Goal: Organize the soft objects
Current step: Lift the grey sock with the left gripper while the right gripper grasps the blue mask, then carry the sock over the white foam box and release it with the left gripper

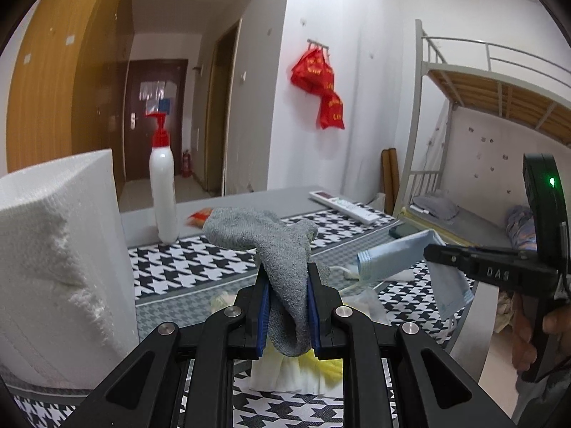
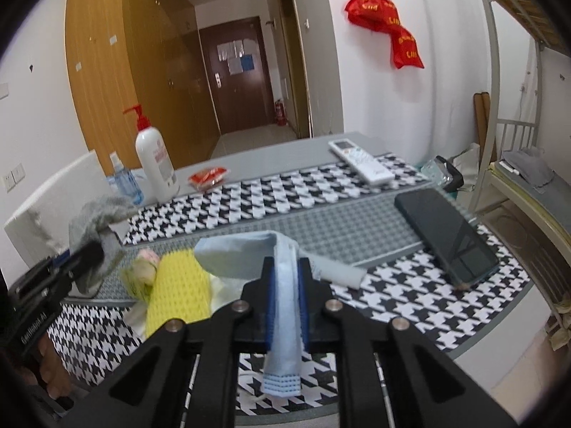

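My left gripper [image 1: 287,278] is shut on a grey sock [image 1: 264,235] and holds it above the table; the sock droops over both sides of the jaws. My right gripper [image 2: 285,267] is shut on a light blue sock [image 2: 246,255] and holds it above the table. The blue sock also shows in the left wrist view [image 1: 399,255] with the right gripper to its right. The grey sock also shows in the right wrist view [image 2: 96,214]. A yellow knitted item [image 2: 180,292] and a small pink and green soft toy [image 2: 144,267] lie on a white cloth below.
A white foam block [image 1: 57,260] stands at the left. A pump bottle [image 2: 153,160], a blue spray bottle [image 2: 123,178], a red packet [image 2: 208,177], a remote [image 2: 360,160] and a phone [image 2: 446,235] are on the houndstooth tablecloth [image 2: 410,303]. A bunk bed [image 1: 474,135] is on the right.
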Demonstrator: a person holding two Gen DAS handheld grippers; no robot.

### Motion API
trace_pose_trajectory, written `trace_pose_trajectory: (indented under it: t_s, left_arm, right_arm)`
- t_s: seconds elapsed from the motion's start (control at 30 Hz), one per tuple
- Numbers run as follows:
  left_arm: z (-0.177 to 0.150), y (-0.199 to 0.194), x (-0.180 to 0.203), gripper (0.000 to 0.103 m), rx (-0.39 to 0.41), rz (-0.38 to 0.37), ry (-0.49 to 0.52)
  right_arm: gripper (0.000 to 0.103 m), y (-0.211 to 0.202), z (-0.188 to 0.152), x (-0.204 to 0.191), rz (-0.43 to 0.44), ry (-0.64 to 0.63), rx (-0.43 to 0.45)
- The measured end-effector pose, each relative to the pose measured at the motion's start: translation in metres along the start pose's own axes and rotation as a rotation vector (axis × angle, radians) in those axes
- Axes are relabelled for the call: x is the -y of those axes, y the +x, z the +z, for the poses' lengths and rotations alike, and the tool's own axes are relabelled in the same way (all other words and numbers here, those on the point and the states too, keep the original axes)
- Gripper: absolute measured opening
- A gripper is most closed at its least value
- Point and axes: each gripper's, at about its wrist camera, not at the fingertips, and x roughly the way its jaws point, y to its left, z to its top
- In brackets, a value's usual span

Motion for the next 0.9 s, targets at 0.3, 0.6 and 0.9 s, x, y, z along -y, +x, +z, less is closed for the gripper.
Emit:
trace_pose_trajectory:
  t_s: [0.3,0.6,0.9]
  left_arm:
    - [0.004,0.000,-0.007,0.019,0.011,0.005,-0.021]
    - [0.020,-0.032,0.001,0.018,0.041,0.032,0.008]
    - [0.036,-0.054,0.002,0.018,0.049,0.073,0.042]
  right_arm:
    - [0.014,-0.021,0.019,-0.004,0.014,-0.006,0.068]
    - [0.015,-0.037,0.032,-0.010,0.046,-0.020,0.110]
    - [0.015,-0.043,0.041,-0.026,0.097,-0.043,0.132]
